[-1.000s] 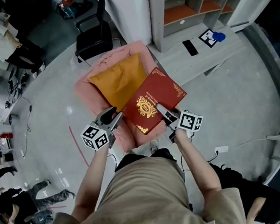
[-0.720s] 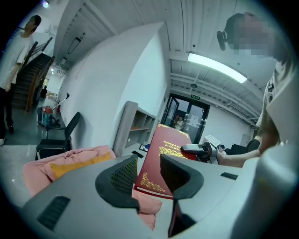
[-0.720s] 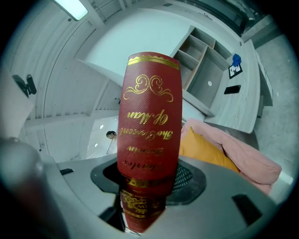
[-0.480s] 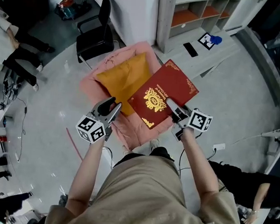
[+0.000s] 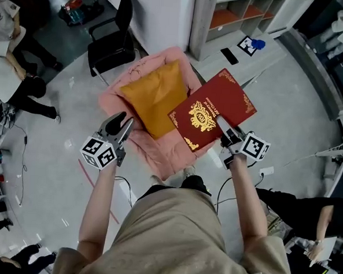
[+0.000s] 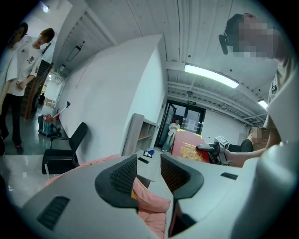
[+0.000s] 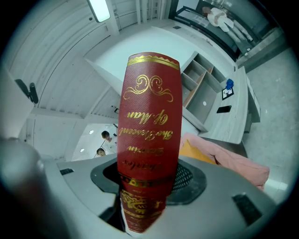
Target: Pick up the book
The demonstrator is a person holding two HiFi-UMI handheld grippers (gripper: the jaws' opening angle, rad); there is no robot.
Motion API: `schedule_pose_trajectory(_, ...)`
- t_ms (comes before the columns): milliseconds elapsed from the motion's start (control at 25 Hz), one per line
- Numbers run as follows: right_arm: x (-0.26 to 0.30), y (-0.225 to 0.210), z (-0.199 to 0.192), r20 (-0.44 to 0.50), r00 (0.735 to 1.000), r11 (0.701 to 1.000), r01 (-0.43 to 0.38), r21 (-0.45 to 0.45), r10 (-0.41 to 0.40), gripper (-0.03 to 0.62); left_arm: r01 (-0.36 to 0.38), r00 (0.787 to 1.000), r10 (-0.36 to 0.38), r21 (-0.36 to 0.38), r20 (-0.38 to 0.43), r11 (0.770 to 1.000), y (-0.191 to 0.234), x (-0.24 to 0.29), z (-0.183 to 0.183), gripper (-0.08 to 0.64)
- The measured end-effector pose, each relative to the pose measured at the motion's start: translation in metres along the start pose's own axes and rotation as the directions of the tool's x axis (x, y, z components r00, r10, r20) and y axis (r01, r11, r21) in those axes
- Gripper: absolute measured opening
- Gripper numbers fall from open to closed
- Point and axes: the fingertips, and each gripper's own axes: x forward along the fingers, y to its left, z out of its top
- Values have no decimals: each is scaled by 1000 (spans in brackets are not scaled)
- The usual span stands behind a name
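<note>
- Spreading under everything is a grey polished floor (image 5: 288,117). A black office chair (image 5: 110,43) stands far left, and a grey cubby shelf (image 5: 225,18) with orange-lined compartments stands far right against a white wall.
- A low grey bench (image 5: 272,50) in front of the shelf carries a black flat phone (image 5: 229,56).
- A pink padded seat (image 5: 159,156) sits in the middle, with a mustard-yellow square pillow (image 5: 153,97) lying on it.
- The seat's near edge is cut off by the person's torso. What lies under its wrinkled pink cover cannot be made out.
- The red hardcover book (image 5: 211,110) has a grained cloth-like cover with a gold embossed crest and scrollwork. It is just right of the pillow, over the seat's right edge, and appears lifted clear of it.
- The right gripper (image 5: 225,126) pinches the book's near edge between its ribbed black pads, which hide the lower spine (image 7: 149,121).
- The left gripper (image 5: 119,124) hangs over the seat's left edge. Its jaws are spread and there is nothing between them.
</note>
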Motion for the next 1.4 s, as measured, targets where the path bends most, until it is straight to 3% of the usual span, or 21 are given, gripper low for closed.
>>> schedule_pose_trajectory(280,-24,-21,-1,27,990,983,138,-123,-135,235,-55,998,55,3,-16,998,50,-25,-16,146)
schedule_pose_trajectory(600,-25,-54,-15,-32,967,942,239,-236,-253,235,-70,997,69,-3,-43,998,79,-30,-46,155)
schedule_pose_trajectory(880,1,-59,-58,-118,963,935,200,-294,-243,235,-52,992,50,-18,-120,998,71,-21,-96,162)
schedule_pose_trajectory(1400,42,-76,-115,-292,927,935,132,-329,-234,236,-14,972,3,-47,-234,999,41,12,-157,164)
